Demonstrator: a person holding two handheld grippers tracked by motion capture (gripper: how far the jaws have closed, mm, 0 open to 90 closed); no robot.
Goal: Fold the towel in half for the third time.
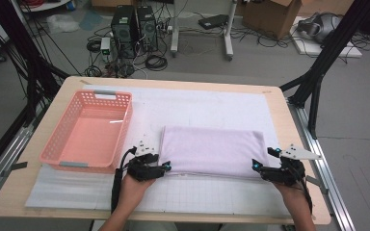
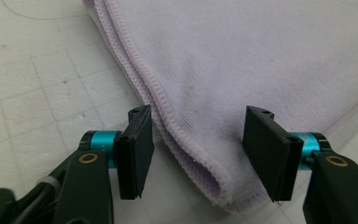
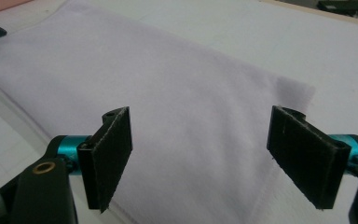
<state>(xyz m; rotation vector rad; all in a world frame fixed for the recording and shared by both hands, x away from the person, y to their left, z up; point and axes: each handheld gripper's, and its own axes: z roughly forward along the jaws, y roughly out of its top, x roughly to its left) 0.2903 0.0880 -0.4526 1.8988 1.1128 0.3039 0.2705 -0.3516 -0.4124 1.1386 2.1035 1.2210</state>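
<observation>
A folded lilac towel (image 1: 212, 149) lies flat on the white gridded mat (image 1: 197, 103) in the middle of the table. My left gripper (image 1: 166, 166) is at its near left corner. In the left gripper view the jaws of the left gripper (image 2: 198, 149) stand apart on either side of the towel's folded corner (image 2: 200, 177), and the pads do not press on it. My right gripper (image 1: 255, 166) is at the near right corner. The right gripper (image 3: 200, 154) is open, with the towel (image 3: 177, 93) lying under and between its jaws.
A pink plastic basket (image 1: 120, 130) stands empty on the left of the table, close to the left hand. The table's near edge (image 1: 173, 216) runs just below both hands. Black frame legs, computers and cables stand on the floor beyond the table.
</observation>
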